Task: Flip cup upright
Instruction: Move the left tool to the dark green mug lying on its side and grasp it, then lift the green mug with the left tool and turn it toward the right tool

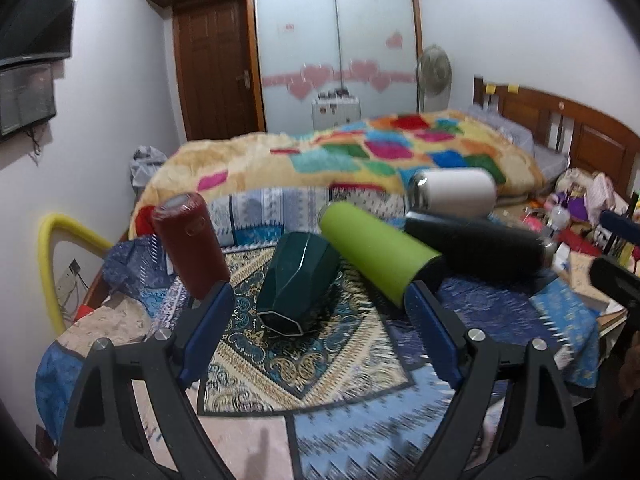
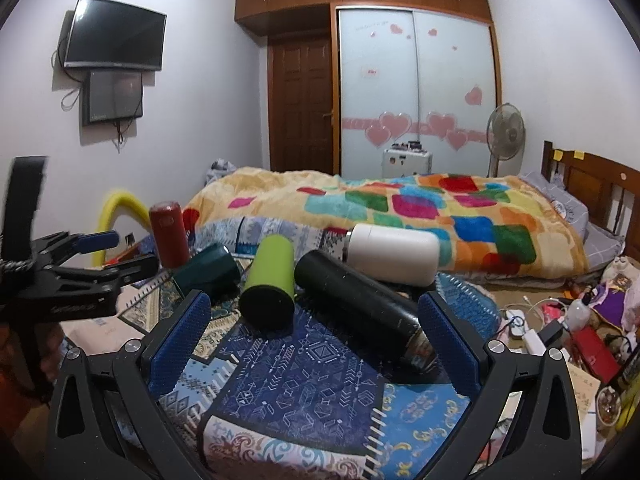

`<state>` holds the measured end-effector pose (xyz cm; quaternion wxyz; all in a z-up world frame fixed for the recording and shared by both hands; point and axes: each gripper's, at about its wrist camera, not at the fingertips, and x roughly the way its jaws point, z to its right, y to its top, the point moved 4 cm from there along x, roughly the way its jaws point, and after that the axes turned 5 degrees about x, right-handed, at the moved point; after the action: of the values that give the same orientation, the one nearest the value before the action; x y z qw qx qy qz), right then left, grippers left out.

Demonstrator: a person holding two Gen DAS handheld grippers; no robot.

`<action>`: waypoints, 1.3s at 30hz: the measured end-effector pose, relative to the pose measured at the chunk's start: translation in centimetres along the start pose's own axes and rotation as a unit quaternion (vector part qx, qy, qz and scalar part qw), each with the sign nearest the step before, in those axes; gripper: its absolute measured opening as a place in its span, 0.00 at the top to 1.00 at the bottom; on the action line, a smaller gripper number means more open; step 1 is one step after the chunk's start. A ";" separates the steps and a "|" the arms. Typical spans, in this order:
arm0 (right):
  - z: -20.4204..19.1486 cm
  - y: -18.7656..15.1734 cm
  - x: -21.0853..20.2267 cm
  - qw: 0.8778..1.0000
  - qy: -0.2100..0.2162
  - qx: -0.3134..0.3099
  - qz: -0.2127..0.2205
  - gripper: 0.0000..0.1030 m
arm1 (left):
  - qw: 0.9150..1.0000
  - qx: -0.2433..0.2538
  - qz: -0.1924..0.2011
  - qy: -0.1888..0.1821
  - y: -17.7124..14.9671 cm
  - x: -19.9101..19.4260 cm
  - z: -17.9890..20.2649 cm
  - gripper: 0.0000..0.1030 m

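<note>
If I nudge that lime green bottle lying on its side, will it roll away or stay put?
The green bottle is a smooth cylinder lying on its side, so it would probably roll sideways. The patterned cloth under it looks soft, which may slow it. The dark green cup and black bottle lie close on either side and would likely stop it soon.

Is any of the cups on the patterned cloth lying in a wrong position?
Yes. Four lie on their sides: the dark green cup, the lime green cup, the black bottle and the white cup. Only the red cup stands on end. Nothing looks spilled. Both grippers, left and right, are open and hold nothing.
</note>
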<state>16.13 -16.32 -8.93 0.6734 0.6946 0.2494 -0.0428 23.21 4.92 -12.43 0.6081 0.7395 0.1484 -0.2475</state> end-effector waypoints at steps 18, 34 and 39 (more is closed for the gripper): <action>-0.1 -0.9 4.6 0.999 0.021 0.003 -0.040 0.00 | 0.989 0.011 -0.144 -0.026 -2.0 13.1 -2.5 0.26; 0.0 -1.2 4.7 0.999 0.016 -0.002 -0.044 0.00 | 0.987 0.014 -0.154 -0.038 -2.4 12.9 -2.2 0.35; 0.2 -1.3 4.8 0.999 0.015 -0.003 -0.047 0.00 | 0.989 0.018 -0.141 -0.036 -2.9 10.7 -2.0 0.35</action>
<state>19.86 -15.16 -11.99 0.6688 0.6809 0.2915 -0.0635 31.00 6.61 -20.43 0.5585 0.7130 0.2247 -0.3596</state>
